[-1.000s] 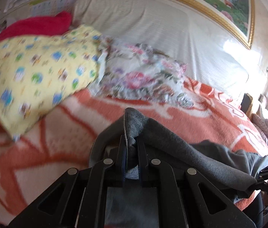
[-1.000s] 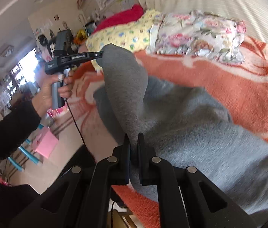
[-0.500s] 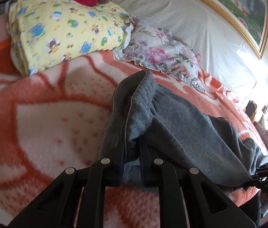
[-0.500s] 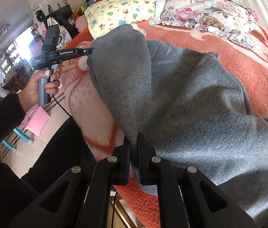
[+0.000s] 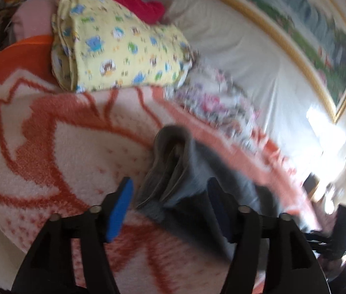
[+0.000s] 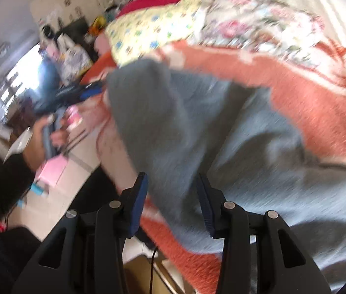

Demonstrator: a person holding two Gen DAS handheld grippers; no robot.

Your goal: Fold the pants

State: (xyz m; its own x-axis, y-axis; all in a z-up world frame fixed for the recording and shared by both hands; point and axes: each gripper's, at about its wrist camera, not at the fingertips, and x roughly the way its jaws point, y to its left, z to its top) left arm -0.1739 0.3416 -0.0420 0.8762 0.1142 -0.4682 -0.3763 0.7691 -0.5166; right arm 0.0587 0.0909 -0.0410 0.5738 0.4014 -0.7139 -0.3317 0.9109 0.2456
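The grey pants (image 5: 185,171) lie on the orange and white blanket (image 5: 50,147), folded over on themselves. My left gripper (image 5: 170,196) is open, its blue-padded fingers on either side of the waistband end, with the cloth loose between them. My right gripper (image 6: 173,196) is open too, straddling the folded edge of the pants (image 6: 173,127) near the bed's front edge. The left gripper also shows in the right wrist view (image 6: 79,93), held in a hand at the far end of the pants. Both views are blurred.
A yellow patterned pillow (image 5: 121,46) and a floral pillow (image 5: 219,105) lie at the head of the bed, with a red blanket (image 5: 136,2) behind. A framed picture (image 5: 319,36) hangs above. The floor and a pink box (image 6: 50,171) lie left of the bed.
Both grippers have opened and let go of the pants. The pants now rest folded on the blanket. Both cameras are moving, blurring the views.
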